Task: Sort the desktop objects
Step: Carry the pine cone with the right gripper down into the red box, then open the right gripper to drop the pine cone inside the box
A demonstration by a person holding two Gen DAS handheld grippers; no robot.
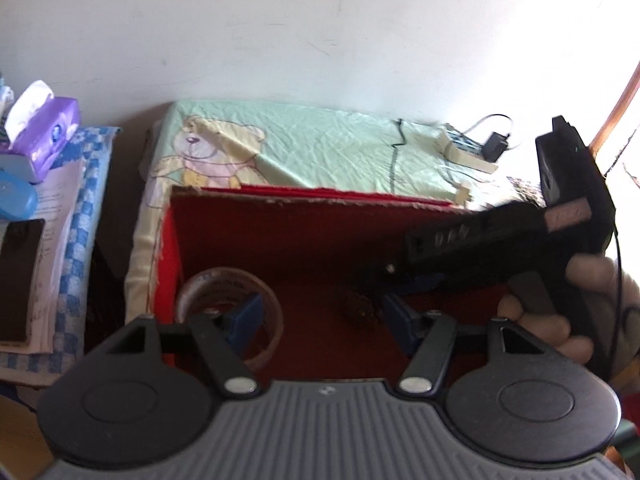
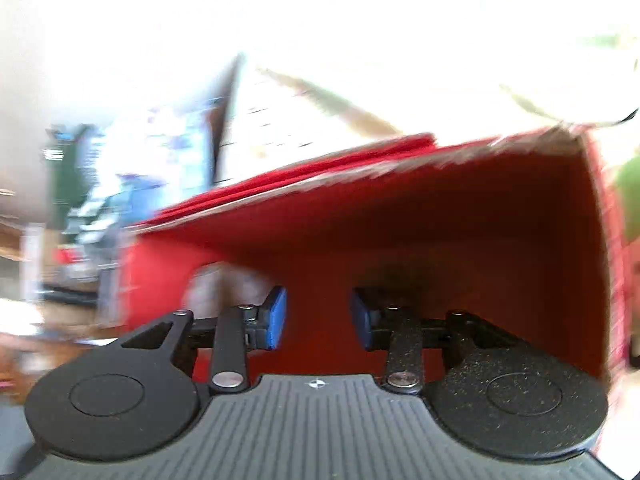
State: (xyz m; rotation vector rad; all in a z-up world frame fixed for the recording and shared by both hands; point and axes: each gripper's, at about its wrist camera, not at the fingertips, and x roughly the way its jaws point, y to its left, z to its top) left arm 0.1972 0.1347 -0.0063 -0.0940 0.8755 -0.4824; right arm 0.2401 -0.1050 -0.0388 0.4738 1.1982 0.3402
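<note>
In the red box (image 1: 248, 236), standing on a bear-print cloth (image 1: 320, 140), two items are already deposited: a tape roll (image 1: 230, 312) at the left wall and a small dark cone-like object (image 1: 359, 309) (identity uncertain) near the middle of the floor. Left gripper (image 1: 318, 316): fingers spread wide over the box interior, holding nothing. Right gripper (image 2: 318, 318): fingers parted with a moderate gap, nothing between them, pointed into the box; that view is heavily blurred. In the left view the right unit is seen held by a hand (image 1: 560, 312) at the box's right side. Outstanding, by judgement: a tissue pack (image 1: 44, 136), a phone (image 1: 18, 276) and papers (image 1: 60, 200) on the side stand, and a charger (image 1: 494, 146) behind the box; sorting appears partly done
</note>
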